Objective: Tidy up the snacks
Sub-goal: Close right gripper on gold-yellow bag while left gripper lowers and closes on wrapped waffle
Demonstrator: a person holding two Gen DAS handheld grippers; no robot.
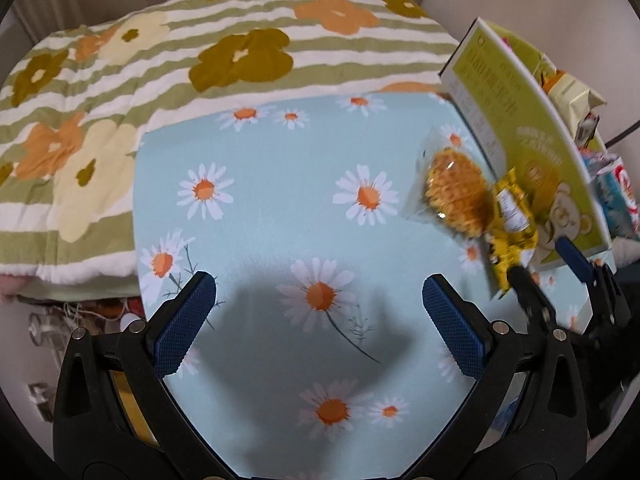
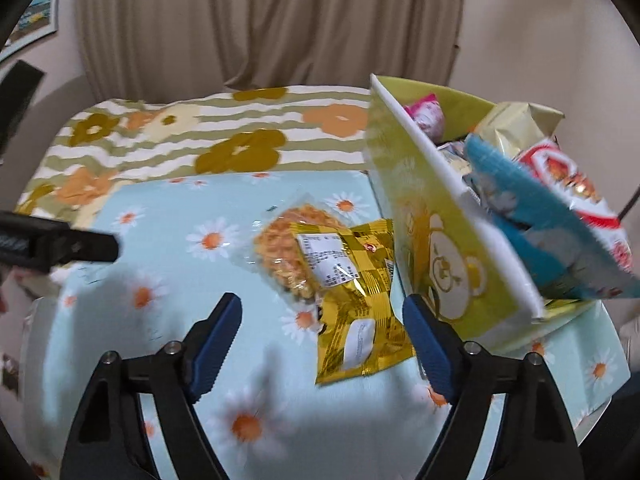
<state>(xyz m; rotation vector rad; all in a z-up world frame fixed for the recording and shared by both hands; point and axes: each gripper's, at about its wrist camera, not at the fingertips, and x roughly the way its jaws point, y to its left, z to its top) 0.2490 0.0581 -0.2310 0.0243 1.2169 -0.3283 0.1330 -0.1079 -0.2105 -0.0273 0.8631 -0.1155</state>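
A yellow-gold snack packet (image 2: 352,300) with a clear end showing a round golden cracker (image 2: 288,248) lies on the daisy-print table (image 2: 160,280), beside a green bear-print box (image 2: 436,240) full of snacks. My right gripper (image 2: 322,334) is open, its jaws either side of the packet's near end, not touching it. In the left wrist view the packet (image 1: 472,204) sits at the right against the box (image 1: 532,148), with the right gripper (image 1: 548,260) behind it. My left gripper (image 1: 319,308) is open and empty over the bare table middle (image 1: 280,220).
The box holds a blue and red bag (image 2: 560,216), a cream bag (image 2: 516,128) and a pink packet (image 2: 426,114). A flowered striped blanket (image 1: 120,92) lies behind the table. Curtains (image 2: 260,20) hang at the back. The left gripper's body (image 2: 60,244) shows at the left.
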